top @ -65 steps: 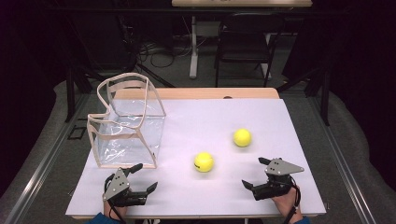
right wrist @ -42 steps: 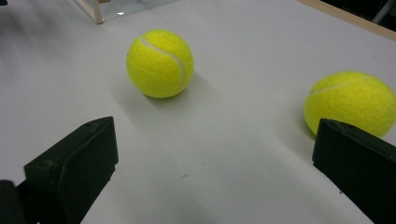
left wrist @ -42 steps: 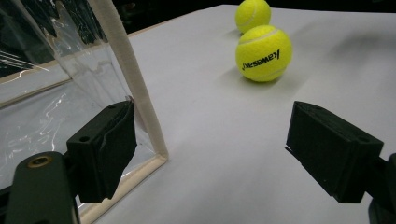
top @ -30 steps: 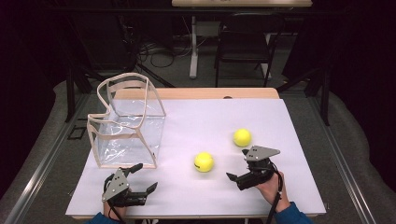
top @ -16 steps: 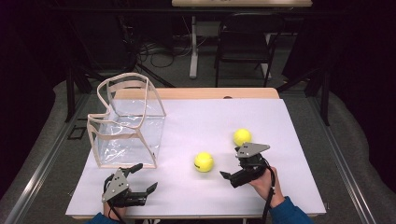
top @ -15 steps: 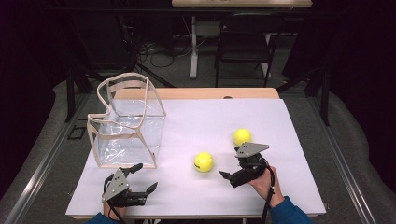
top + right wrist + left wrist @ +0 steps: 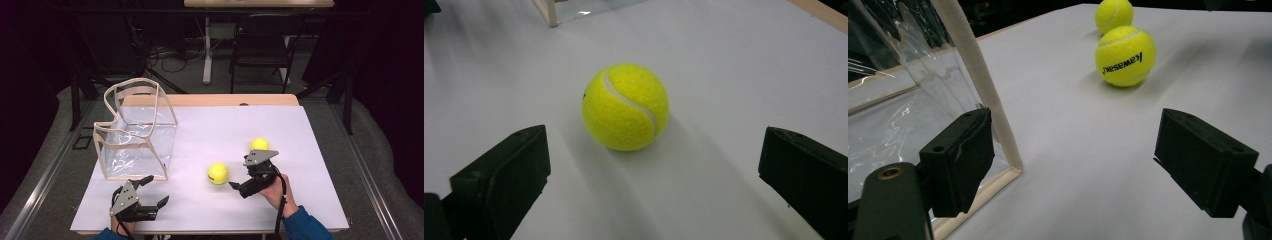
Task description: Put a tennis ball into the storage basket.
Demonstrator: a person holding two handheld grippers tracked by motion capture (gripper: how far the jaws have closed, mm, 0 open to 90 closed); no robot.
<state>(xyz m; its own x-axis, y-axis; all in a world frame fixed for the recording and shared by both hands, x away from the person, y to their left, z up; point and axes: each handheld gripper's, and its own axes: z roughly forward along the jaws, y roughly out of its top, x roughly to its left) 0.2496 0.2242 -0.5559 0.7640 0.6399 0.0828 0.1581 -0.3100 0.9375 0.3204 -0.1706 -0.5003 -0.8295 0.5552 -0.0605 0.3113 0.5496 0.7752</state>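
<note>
Starting at my left, my left tool [image 7: 148, 194] rests low on the tabletop [image 7: 310, 135] with its jaws spread wide and nothing between them, just in front of the near corner of the clear bag [image 7: 137, 132] with the cream trim; in the left gripper view one pad sits right beside that trim edge without gripping it. Moving right, the near tennis ball [image 7: 218, 173] lies on the bare white surface, and my right tool [image 7: 239, 187] is lined up just short of it, jaws fully apart and holding nothing. To take the ball cleanly, I judge I should slide the right tool forward until the ball sits centred between the pads, keep the jaws level at the ball's widest line, then squeeze gently so it does not squirt away. The far tennis ball [image 7: 259, 144] lies near the right tool's top plate, so I would avoid nudging it. Count: two tennis balls, one clear bag, two tools.
</note>
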